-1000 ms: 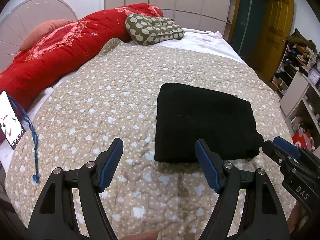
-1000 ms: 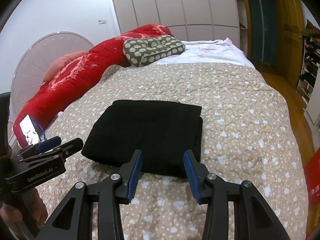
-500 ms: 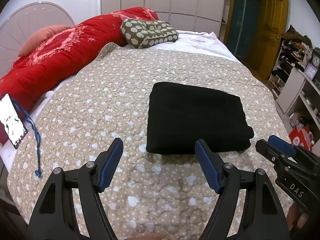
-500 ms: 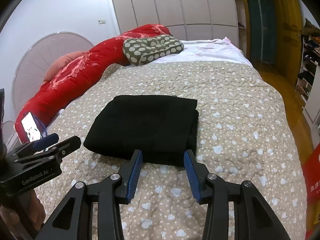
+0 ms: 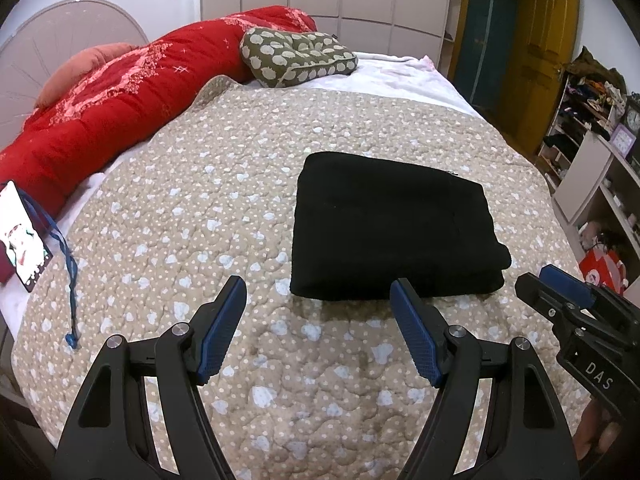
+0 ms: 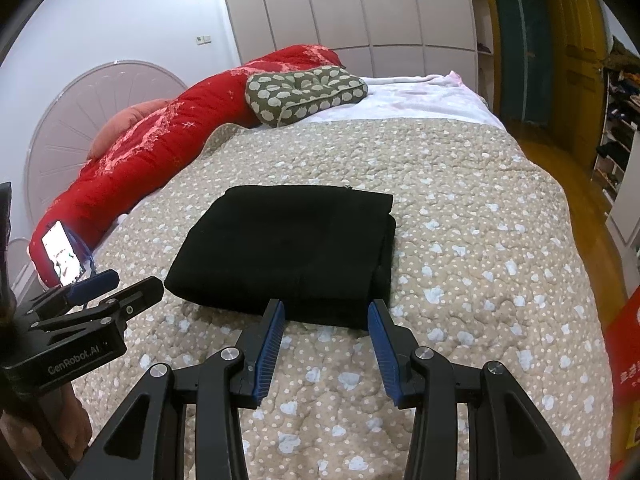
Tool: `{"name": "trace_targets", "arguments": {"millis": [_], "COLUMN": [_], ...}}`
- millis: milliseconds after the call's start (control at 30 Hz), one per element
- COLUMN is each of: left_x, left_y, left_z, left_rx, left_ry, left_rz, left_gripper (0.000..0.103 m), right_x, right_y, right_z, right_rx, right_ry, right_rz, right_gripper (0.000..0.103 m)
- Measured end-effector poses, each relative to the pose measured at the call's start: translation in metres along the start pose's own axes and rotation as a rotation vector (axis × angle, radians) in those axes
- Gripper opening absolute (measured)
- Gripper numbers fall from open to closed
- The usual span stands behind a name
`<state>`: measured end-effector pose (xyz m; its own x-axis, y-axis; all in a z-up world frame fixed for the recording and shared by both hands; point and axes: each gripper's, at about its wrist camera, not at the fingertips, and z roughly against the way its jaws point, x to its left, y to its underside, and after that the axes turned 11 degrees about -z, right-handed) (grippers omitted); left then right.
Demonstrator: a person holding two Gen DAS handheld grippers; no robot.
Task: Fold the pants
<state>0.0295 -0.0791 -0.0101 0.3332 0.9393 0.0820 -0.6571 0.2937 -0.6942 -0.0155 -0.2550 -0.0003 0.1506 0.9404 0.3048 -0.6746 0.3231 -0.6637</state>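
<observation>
The black pants (image 5: 394, 228) lie folded into a neat rectangle on the beige quilt (image 5: 224, 184); they also show in the right wrist view (image 6: 292, 248). My left gripper (image 5: 318, 300) is open and empty, held above the quilt just short of the fold's near left corner. My right gripper (image 6: 326, 312) is open and empty, its fingertips just short of the fold's near edge. The right gripper also shows at the right of the left wrist view (image 5: 560, 292), and the left gripper at the left of the right wrist view (image 6: 120, 286).
A red duvet (image 5: 120, 96) and a spotted green cushion (image 5: 296, 58) lie at the head of the bed. A phone (image 5: 20, 236) with a blue lanyard (image 5: 64, 256) lies at the left edge. Shelves (image 5: 592, 140) and a yellow door (image 5: 532, 56) stand to the right.
Both grippers have drawn back and risen slightly from the folded pants, which now sit a little farther from the fingertips. The pants have not moved.
</observation>
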Motion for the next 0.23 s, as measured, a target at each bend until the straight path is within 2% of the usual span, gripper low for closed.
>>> {"name": "trace_targets", "arguments": {"millis": [233], "left_x": [-0.004], "left_y": [0.003], "left_z": [0.002], "left_rx": [-0.022], "left_ry": [-0.008], "left_rz": [-0.014], "left_gripper": [0.075], "right_x": [-0.013], "right_y": [-0.001], "right_z": [0.000], "right_rx": [-0.005], "right_ry": [0.017], "right_rz": [-0.022], "right_gripper": [0.042]}}
